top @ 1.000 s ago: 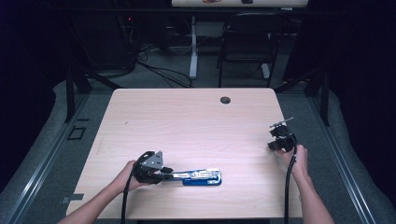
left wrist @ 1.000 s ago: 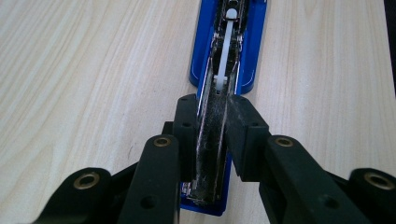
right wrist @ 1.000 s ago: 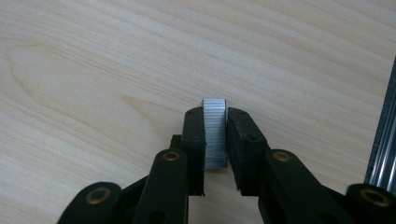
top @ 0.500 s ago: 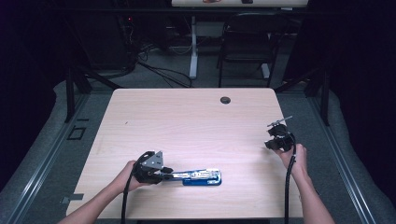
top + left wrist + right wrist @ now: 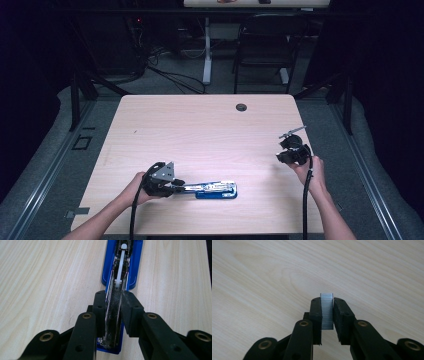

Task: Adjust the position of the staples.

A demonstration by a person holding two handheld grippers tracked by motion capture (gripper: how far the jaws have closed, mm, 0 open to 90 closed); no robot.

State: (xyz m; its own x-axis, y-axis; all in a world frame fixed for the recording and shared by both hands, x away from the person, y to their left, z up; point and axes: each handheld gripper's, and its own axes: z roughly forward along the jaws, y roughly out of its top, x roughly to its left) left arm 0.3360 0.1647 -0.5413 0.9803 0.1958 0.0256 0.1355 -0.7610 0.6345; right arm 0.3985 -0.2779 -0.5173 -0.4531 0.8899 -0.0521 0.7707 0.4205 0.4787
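A: Dark room around; pale wooden tabletop (image 5: 200,135) carries everything. Black chair (image 5: 260,45) and loose floor cables sit beyond the far edge, and a small round grommet (image 5: 241,107) lies near the far edge, right of centre.

B: Largest working item?

A: Blue stapler (image 5: 212,190), lying flat near the near edge, a little left of centre, its top swung open so the metal staple channel (image 5: 117,290) and white pusher show. Left gripper (image 5: 176,188) lies level at the stapler's left end; in the left gripper view its jaws are drawn in narrow and clamp the metal channel from both sides.

B: And the right side?

A: Right gripper (image 5: 290,134) is held above the tabletop near the right edge, well apart from the stapler. Its jaws are nearly together and pinch a strip of staples (image 5: 327,311), which stands upright between the pads, its top end just clear of the tips.

B: Step in hand, by your reading?

A: Loading, I judge. Strip not yet near the channel.

B: How to do it well?

A: Keep the left clamp firm so the stapler cannot slide. Bring the strip over parallel to the channel, legs down, lower it in ahead of the pusher, and loosen only once it is seated. Pinch lightly; a hard squeeze could break the strip.
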